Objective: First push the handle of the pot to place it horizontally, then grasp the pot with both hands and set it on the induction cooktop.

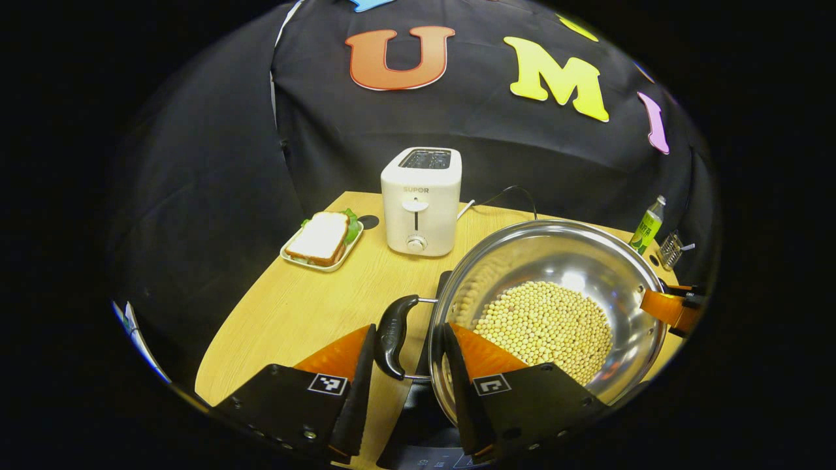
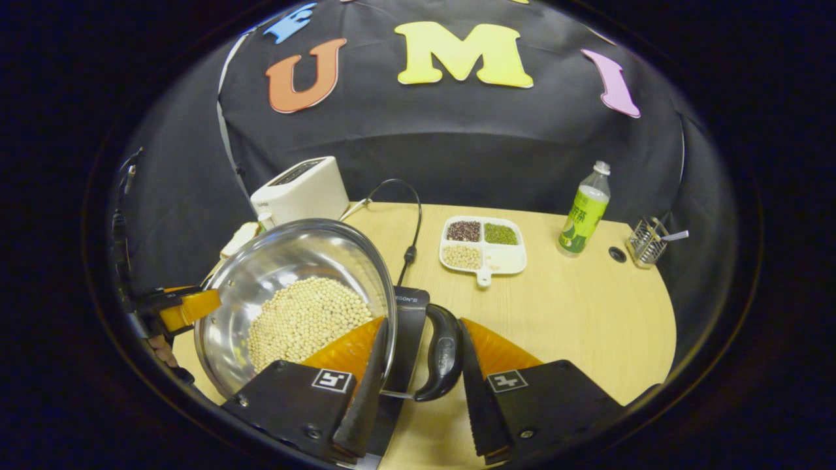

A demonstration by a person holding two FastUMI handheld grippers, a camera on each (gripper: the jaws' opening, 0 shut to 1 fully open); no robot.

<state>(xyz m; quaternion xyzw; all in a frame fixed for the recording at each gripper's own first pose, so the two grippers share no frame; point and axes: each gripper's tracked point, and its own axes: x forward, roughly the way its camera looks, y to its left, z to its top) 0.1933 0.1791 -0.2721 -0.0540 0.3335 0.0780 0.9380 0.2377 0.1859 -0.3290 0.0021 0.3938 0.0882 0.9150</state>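
A steel pot holds a heap of soybeans. In the left gripper view my left gripper clamps the pot's black side handle together with the rim, one finger outside the handle and the other inside the wall. My right gripper holds the opposite black handle and rim the same way. Each gripper also shows across the pot in the other's view, left gripper and right gripper. The black induction cooktop lies under the pot; whether the pot rests on it I cannot tell.
On the wooden table stand a white toaster with its cable, a sandwich on a plate, a divided dish of grains, a green-labelled bottle and a wire holder.
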